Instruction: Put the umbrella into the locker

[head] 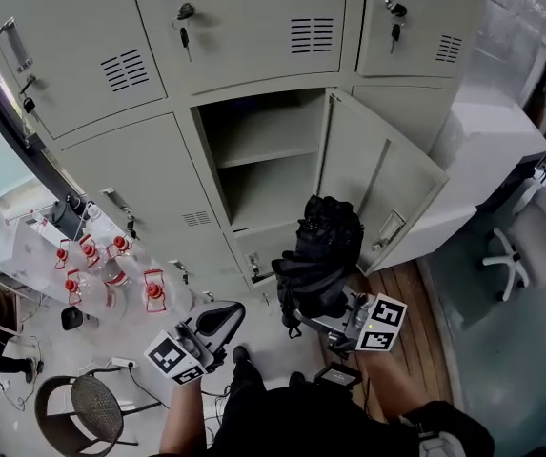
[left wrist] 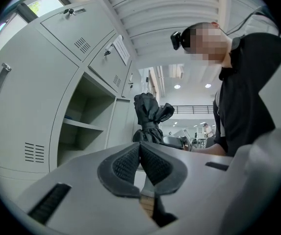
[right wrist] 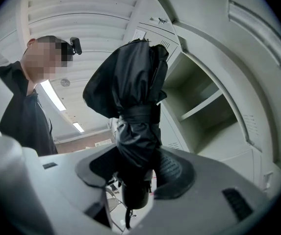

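The folded black fabric umbrella (head: 318,255) is upright, gripped by the jaws of the right gripper (right wrist: 136,166), just in front of the open grey metal locker (head: 263,193) and not yet inside. The left gripper (left wrist: 140,151) has its jaws clenched on nothing. The umbrella has yet to be put in and let go.

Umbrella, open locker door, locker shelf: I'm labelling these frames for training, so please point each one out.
umbrella (head: 318,255), head view, on its folded black canopy.
open locker door (head: 373,171), head view, on its inner face.
locker shelf (head: 267,155), head view, on its front edge.
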The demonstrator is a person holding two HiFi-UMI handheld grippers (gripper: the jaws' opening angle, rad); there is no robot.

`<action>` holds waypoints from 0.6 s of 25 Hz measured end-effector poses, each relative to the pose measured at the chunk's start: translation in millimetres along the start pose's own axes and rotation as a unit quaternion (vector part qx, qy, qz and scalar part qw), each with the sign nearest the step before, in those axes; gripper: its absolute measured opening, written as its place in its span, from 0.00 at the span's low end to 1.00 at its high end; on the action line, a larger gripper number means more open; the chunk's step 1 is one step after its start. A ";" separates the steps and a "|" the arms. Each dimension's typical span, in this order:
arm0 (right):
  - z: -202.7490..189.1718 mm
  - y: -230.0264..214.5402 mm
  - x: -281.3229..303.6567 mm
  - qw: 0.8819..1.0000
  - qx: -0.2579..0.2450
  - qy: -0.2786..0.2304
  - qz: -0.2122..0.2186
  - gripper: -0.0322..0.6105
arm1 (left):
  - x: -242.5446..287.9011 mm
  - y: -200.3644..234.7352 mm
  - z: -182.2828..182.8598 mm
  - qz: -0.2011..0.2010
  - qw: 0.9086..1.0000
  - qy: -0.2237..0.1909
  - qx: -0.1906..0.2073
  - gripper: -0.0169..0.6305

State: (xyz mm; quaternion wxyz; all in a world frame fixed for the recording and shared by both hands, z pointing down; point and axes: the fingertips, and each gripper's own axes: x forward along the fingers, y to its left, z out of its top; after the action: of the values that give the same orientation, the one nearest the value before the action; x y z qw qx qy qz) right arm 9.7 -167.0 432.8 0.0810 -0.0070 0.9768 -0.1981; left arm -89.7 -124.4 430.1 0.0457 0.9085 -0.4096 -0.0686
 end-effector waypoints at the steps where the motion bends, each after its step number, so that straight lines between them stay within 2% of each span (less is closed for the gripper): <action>1: 1.4 -4.3 5.2 1.000 0.002 -0.001 -0.002 0.39 | 0.3 8.5 1.4 -0.004 1.000 0.001 0.004 0.05; 11: 23.5 -48.6 73.9 0.998 0.016 -0.013 -0.061 0.38 | -4.8 87.0 40.5 -0.076 0.997 -0.017 0.021 0.05; 15: 34.1 -69.5 97.5 0.995 0.030 -0.022 -0.088 0.38 | -5.3 109.5 56.6 -0.117 0.993 -0.029 0.007 0.05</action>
State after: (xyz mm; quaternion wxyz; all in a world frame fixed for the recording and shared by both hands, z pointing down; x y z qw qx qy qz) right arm -82.3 -248.6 413.7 0.0850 -0.0951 0.9639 -0.2337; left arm -183.1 -194.2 390.0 0.0193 0.9480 -0.3025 -0.0969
